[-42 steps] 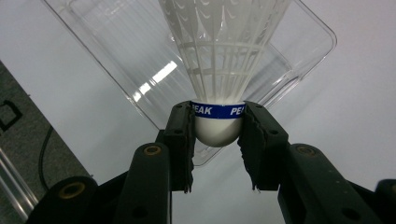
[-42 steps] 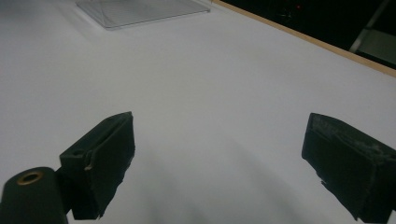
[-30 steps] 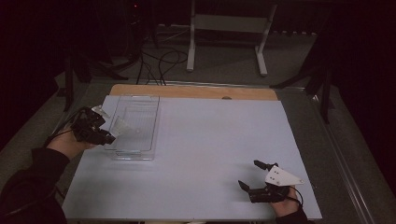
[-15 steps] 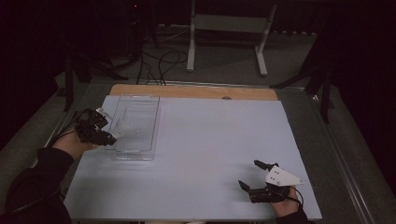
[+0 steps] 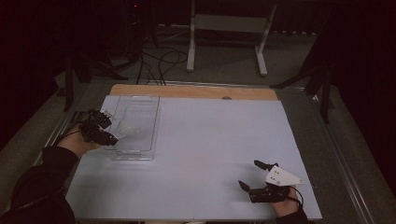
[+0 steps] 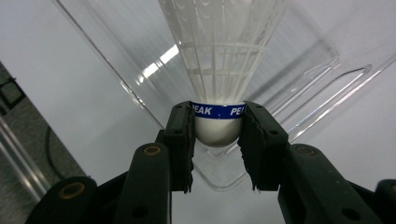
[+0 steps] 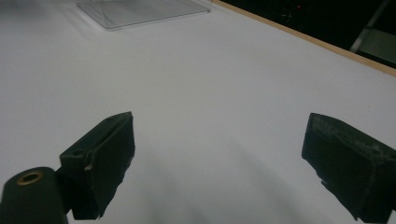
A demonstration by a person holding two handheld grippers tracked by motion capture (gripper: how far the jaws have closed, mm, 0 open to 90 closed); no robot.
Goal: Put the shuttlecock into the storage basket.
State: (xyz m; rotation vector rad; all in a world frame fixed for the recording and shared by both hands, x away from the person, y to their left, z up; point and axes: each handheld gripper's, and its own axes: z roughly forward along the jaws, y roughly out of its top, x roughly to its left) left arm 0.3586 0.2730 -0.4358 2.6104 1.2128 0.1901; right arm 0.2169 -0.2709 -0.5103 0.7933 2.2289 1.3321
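Observation:
A white shuttlecock [image 6: 224, 56] with a blue band round its cork is gripped at the cork by my left gripper [image 6: 217, 135]. Its skirt points away from the jaws over a clear plastic tray [image 6: 327, 88]. In the high view the left gripper [image 5: 111, 131] is at the tray's [image 5: 133, 156] left wall, and the shuttlecock [image 5: 125, 132] reaches in over the tray. My right gripper [image 5: 249, 173] rests near the table's front right corner. Its jaws stand wide apart with nothing between them, also seen in the right gripper view [image 7: 219, 158].
The table [image 5: 210, 140] has a white top with a wooden strip [image 5: 196, 92] along its far edge. Beyond it stand a metal frame [image 5: 224, 28] and cables on the floor. The clear tray [image 7: 140, 11] lies far off in the right gripper view.
The left hand has shifted slightly at the tray's left side, still holding the shuttlecock. The right gripper has stayed where it was.

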